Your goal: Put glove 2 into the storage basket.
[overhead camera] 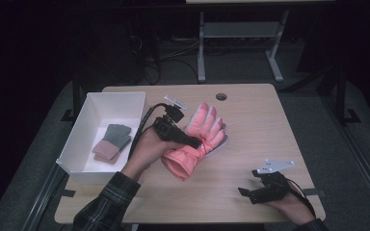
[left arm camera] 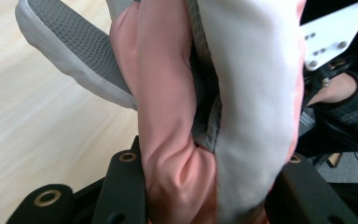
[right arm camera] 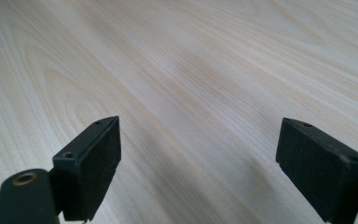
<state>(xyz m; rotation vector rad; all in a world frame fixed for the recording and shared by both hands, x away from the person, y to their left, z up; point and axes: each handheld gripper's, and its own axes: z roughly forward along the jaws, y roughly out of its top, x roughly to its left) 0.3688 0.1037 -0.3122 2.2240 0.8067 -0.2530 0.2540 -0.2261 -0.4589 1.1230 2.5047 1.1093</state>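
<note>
A padded pink glove (overhead camera: 197, 139) with a grey textured palm is being gripped at its cuff by the left gripper (overhead camera: 192, 142), at table (overhead camera: 270, 130) centre. The right gripper (overhead camera: 250, 192), at five o'clock, is being held wide open, empty.

A pale wooden table (overhead camera: 250, 144) (one grommet hole) bears a white bin (overhead camera: 92, 111).
</note>
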